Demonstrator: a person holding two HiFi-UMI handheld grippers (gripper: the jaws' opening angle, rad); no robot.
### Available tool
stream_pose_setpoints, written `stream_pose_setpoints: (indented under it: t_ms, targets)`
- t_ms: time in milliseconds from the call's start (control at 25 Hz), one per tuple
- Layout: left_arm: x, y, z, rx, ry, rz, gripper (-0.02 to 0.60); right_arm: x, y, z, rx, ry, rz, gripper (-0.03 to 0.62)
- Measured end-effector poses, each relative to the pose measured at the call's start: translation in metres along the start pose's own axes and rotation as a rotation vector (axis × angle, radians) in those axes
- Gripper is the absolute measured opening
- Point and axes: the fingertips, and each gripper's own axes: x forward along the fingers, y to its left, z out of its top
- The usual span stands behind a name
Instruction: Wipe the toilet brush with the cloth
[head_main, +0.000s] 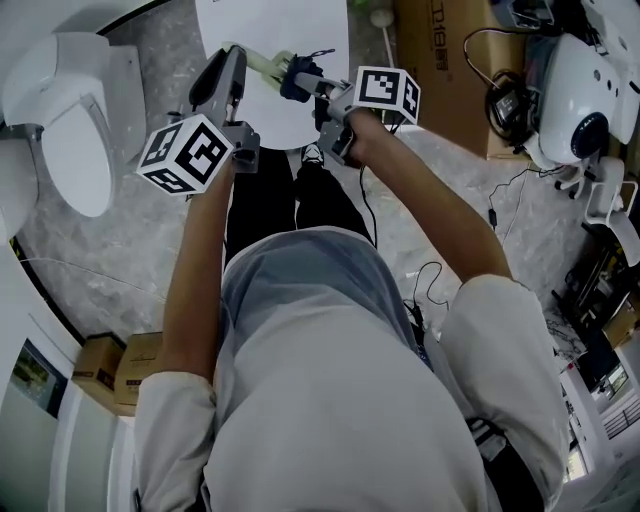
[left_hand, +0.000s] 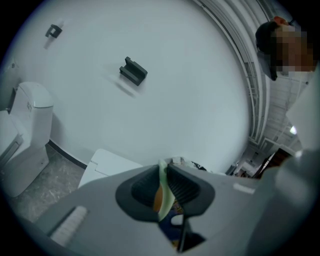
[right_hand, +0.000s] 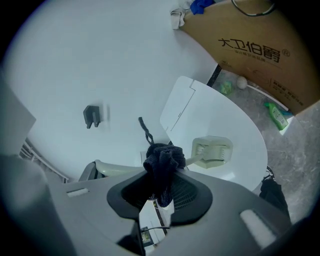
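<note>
The left gripper (left_hand: 163, 192) had its fingers closed on the pale green handle of the toilet brush (head_main: 262, 64), which passed straight between them. The right gripper (right_hand: 160, 197) had its fingers closed on the dark blue cloth (right_hand: 162, 167). The cloth was bunched just ahead of the tips and lay against the thin shaft of the brush, between the handle and the head. The brush head (right_hand: 212, 150) stood a little beyond the right fingers and to their right, over the white tabletop (right_hand: 235, 120); whether it touched the top, I could not tell.

I judged the wiping as under way at the middle of the shaft. The part toward the head, and the head itself, seemed not yet done.

Farther beyond the right fingers, a cardboard box (right_hand: 250, 45) showed only a closed side, so its content could not be told. The toilet (head_main: 70, 120), well to the left of the left fingers, had its lid down.
</note>
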Motion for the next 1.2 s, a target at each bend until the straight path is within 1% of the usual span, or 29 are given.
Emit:
stream_pose_setpoints:
  t_ms: [240, 400, 520, 720, 880, 1000, 1200]
  targets:
    - [-0.004, 0.002, 0.0, -0.014, -0.004, 0.014, 0.0, -0.007, 0.024, -0.002, -0.004, 0.002, 0.029, 0.08]
    - [-0.006, 0.002, -0.001, -0.027, -0.018, 0.024, 0.0, -0.013, 0.04, -0.006, 0.021, -0.001, 0.073, 0.08]
    - [-0.005, 0.002, 0.0, -0.033, -0.029, 0.026, 0.0, -0.019, 0.055, -0.006, 0.019, 0.001, 0.104, 0.08]
    - [-0.006, 0.0, 0.0, -0.031, -0.033, 0.035, 0.0, -0.025, 0.072, -0.005, -0.016, 0.003, 0.115, 0.08]
    - [-0.008, 0.0, -0.003, -0.041, -0.036, 0.043, 0.0, -0.028, 0.079, -0.008, -0.016, 0.013, 0.131, 0.08]
    - [-0.009, 0.0, -0.004, -0.045, -0.037, 0.042, 0.0, -0.031, 0.083, -0.008, -0.034, 0.018, 0.115, 0.08]
    - [-0.012, 0.0, -0.002, -0.025, -0.048, 0.061, 0.0, -0.034, 0.099, -0.01, -0.068, 0.034, 0.158, 0.08]
